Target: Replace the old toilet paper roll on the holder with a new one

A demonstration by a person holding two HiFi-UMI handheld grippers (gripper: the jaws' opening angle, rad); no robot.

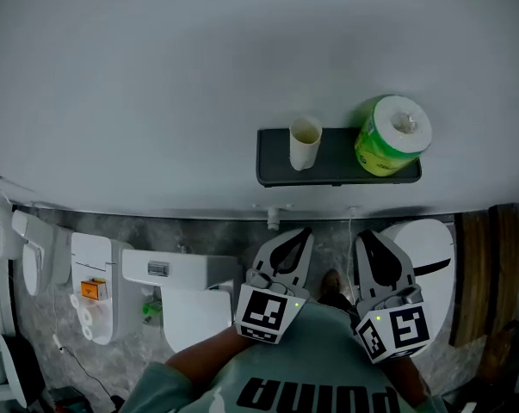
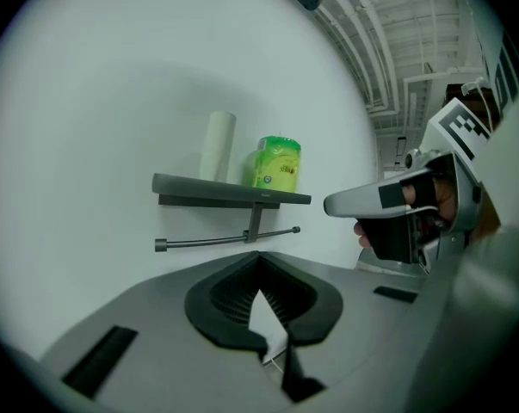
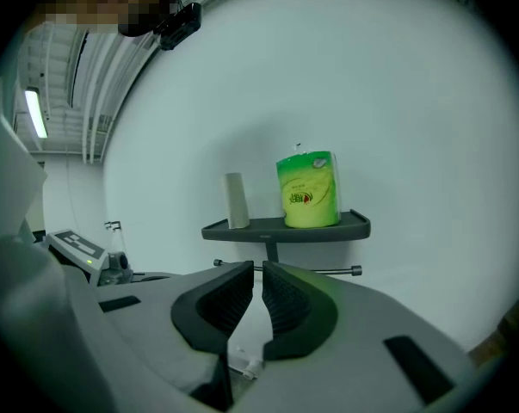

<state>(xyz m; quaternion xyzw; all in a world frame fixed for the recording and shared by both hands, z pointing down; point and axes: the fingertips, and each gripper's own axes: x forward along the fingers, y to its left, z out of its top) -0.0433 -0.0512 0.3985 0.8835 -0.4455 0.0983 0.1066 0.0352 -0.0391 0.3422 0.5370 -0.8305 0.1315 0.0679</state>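
A dark shelf (image 1: 338, 172) hangs on the white wall. On it an empty cardboard tube (image 1: 305, 142) stands upright at the left, and a green-wrapped new roll (image 1: 392, 136) sits at the right. Both gripper views show the tube (image 2: 217, 146) (image 3: 236, 200) and the roll (image 2: 277, 163) (image 3: 308, 189). A thin holder rod (image 2: 229, 239) (image 3: 328, 270) under the shelf is bare. My left gripper (image 1: 304, 232) (image 2: 259, 256) is below the shelf, shut and empty. My right gripper (image 1: 364, 236) (image 3: 257, 269) is beside it, its jaws almost together around a thin slit, with nothing between them.
White bathroom fixtures (image 1: 113, 282) with small paper rolls stand at the lower left. A white lid (image 1: 427, 256) is at the right, beside a wooden panel (image 1: 491, 265). The person's green shirt fills the bottom of the head view.
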